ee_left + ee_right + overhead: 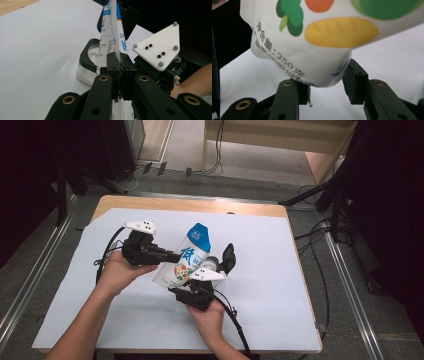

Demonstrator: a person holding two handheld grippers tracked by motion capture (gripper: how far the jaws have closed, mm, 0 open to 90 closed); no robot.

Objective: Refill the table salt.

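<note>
The soft white pouch [186,260] hangs tilted above the white sheet [270,270] on the table, just beside a small clear container [87,67] with a black rim. The left gripper [172,256] pinches its thin flat side seam, jaws fully closed on it. The right gripper [200,279] clamps the plump lower corner. It looks light, floppy and slick; the stiff seams seem the safest hold. Print reads "250克", with vegetable pictures and a blue top.
</note>
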